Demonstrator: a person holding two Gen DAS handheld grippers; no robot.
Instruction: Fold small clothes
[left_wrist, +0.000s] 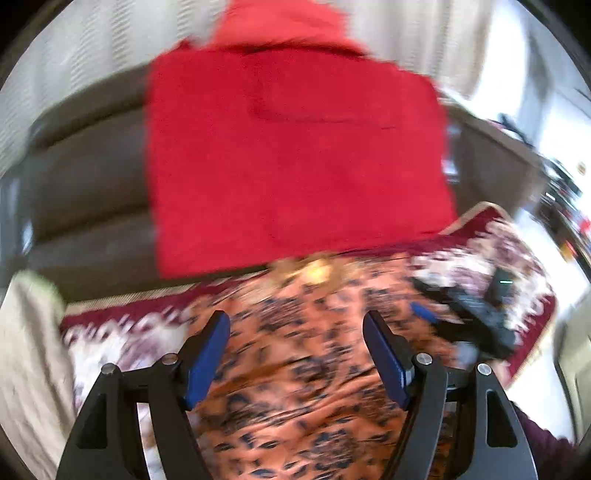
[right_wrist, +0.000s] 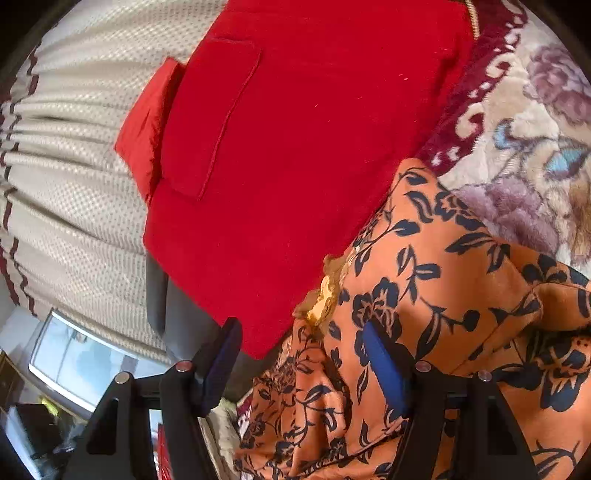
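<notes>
An orange garment with a dark floral print (left_wrist: 314, 369) lies crumpled on a floral blanket (left_wrist: 122, 339). My left gripper (left_wrist: 295, 332) is open just above it, jaws spread wide, nothing between them. In the right wrist view the same garment (right_wrist: 443, 295) fills the lower right, with a yellow lace trim (right_wrist: 325, 291) at its edge. My right gripper (right_wrist: 303, 343) is open over the garment's edge, its right finger (right_wrist: 384, 373) against the cloth. The right gripper also shows in the left wrist view (left_wrist: 461, 314), blurred. A folded red garment (left_wrist: 295, 158) with a pocket lies just beyond.
The red garment (right_wrist: 295, 147) rests at the blanket's (right_wrist: 517, 129) far edge. A cream curtain (right_wrist: 74, 166) hangs behind. A dark sofa (left_wrist: 85, 184) sits beyond the blanket. A window or screen (right_wrist: 74, 358) is at lower left.
</notes>
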